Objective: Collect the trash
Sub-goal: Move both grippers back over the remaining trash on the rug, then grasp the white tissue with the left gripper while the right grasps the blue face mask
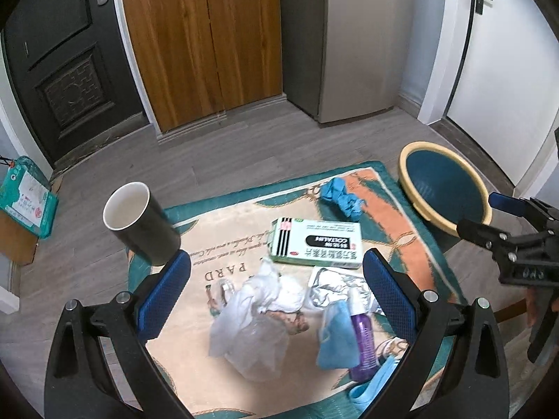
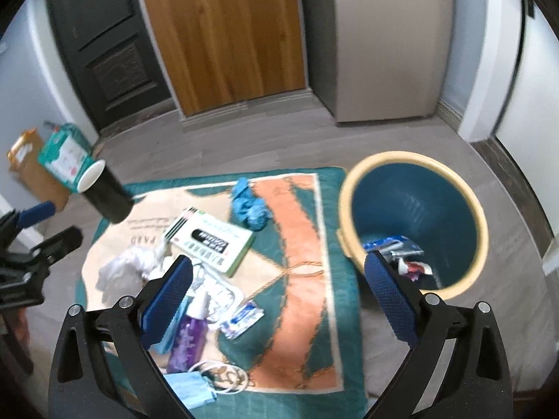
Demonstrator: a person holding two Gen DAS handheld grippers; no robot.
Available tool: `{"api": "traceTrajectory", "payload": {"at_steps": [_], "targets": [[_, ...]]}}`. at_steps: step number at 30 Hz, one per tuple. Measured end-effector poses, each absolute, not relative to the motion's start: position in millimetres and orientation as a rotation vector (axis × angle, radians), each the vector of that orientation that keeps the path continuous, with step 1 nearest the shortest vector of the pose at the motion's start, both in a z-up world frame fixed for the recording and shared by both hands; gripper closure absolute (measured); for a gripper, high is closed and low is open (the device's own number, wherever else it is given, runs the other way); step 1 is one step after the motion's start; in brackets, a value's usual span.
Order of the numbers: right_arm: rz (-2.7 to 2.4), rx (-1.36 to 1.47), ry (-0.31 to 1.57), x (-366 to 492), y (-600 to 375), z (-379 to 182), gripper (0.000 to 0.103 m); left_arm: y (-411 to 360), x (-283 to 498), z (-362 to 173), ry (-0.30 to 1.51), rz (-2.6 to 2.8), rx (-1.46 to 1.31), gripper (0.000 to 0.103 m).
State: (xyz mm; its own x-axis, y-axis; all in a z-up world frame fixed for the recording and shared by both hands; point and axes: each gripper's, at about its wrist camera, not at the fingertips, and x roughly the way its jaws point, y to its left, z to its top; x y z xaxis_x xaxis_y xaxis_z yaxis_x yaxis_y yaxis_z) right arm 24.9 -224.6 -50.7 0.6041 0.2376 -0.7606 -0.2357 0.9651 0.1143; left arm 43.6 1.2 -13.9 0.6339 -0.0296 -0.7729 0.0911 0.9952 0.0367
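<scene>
Trash lies on a teal and orange rug (image 1: 394, 209): a green and white medicine box (image 1: 316, 242), a crumpled blue glove (image 1: 340, 193), a white plastic bag (image 1: 255, 321), a foil wrapper (image 1: 335, 286), a purple spray bottle (image 1: 360, 338) and a blue face mask (image 2: 190, 389). A blue bin with a cream rim (image 2: 415, 220) stands right of the rug and holds some wrappers (image 2: 401, 251). My left gripper (image 1: 276, 293) is open above the bag. A black paper cup (image 1: 139, 223) sits tilted against the tip of its left finger. My right gripper (image 2: 279, 291) is open and empty, between rug and bin.
A wooden cabinet (image 1: 206, 42), a dark door (image 1: 66, 63) and a grey fridge (image 1: 353, 38) stand behind the rug. A tissue pack (image 1: 28, 202) rests on a cardboard box at the left wall. Grey floor surrounds the rug.
</scene>
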Motion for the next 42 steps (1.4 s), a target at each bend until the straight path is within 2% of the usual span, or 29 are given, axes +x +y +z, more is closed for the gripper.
{"api": "traceTrajectory", "payload": {"at_steps": [14, 22, 23, 25, 26, 27, 30, 38, 40, 41, 42], "targets": [[0.309, -0.066, 0.958, 24, -195, -78, 0.005, 32, 48, -34, 0.914, -0.04, -0.009, 0.006], [0.387, -0.086, 1.079, 22, -171, -112, 0.008, 47, 59, -53, 0.979, 0.013, 0.008, 0.006], [0.402, -0.092, 1.096, 21, -166, -117, 0.009, 49, 60, -55, 0.99, 0.018, 0.001, 0.006], [0.429, -0.11, 1.116, 17, -156, -122, 0.019, 53, 60, -60, 1.01, 0.023, -0.015, 0.006], [0.449, -0.136, 1.131, 15, -149, -127, 0.029, 54, 59, -62, 1.018, 0.021, -0.018, 0.006], [0.459, -0.156, 1.14, 13, -143, -130, 0.035, 55, 60, -65, 1.029, 0.017, -0.019, 0.007], [0.493, -0.164, 1.13, 9, -134, -133, 0.035, 58, 62, -76, 1.073, 0.021, -0.021, 0.016], [0.659, -0.087, 1.066, 5, -99, -123, 0.036, 64, 64, -83, 1.099, 0.066, 0.005, 0.016], [0.661, -0.141, 1.092, 5, -86, -131, 0.039, 70, 64, -86, 1.112, 0.079, -0.012, 0.016], [0.662, -0.174, 1.108, 5, -80, -137, 0.05, 72, 64, -88, 1.118, 0.082, -0.015, 0.016], [0.662, -0.191, 1.115, 5, -77, -140, 0.067, 75, 63, -90, 1.126, 0.082, -0.016, 0.017]]}}
